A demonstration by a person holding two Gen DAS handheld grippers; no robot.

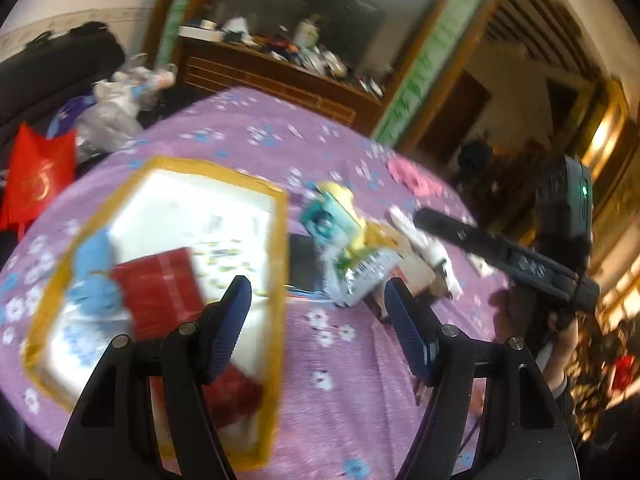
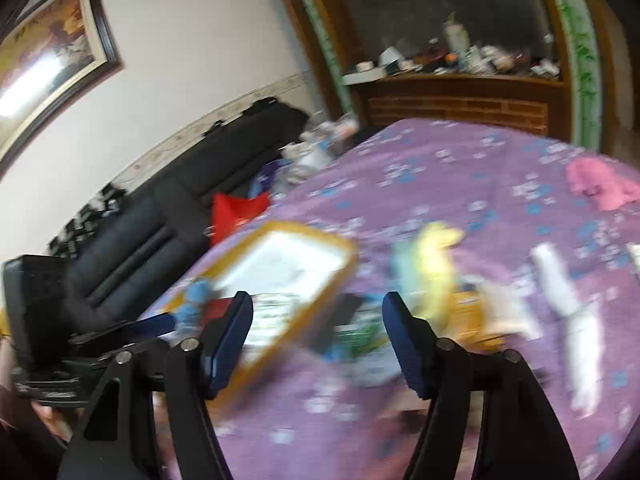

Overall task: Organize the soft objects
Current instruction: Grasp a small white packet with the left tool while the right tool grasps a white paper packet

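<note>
Both views are motion-blurred, so fine detail is uncertain.

The left gripper (image 1: 318, 300) hangs above the purple flowered bedspread (image 1: 352, 380), its jaws spread wide with nothing between them. The right gripper (image 2: 318, 316) is likewise wide open and empty.

The loose pile of soft items (image 1: 352, 236) lies just beyond the left gripper's fingertips, slightly right of its centre line. The pile includes a yellow plush piece (image 1: 340, 194), a teal piece and white cloth (image 1: 420, 240); which item is meant next cannot be told. The pile's long axis runs from far-left to near-right, oblique to the left jaw gap.

The yellow-rimmed box (image 1: 280, 264) sits to the left of the pile, with a blue soft item (image 1: 94, 276) and a red item (image 1: 160, 292) already inside. A pink cloth (image 1: 412, 178) lies well apart, far right.

Judgement: both grippers are near the pile. The right approaches from its near-right side, while the left stands between pile and box and is better placed for a transfer.
</note>
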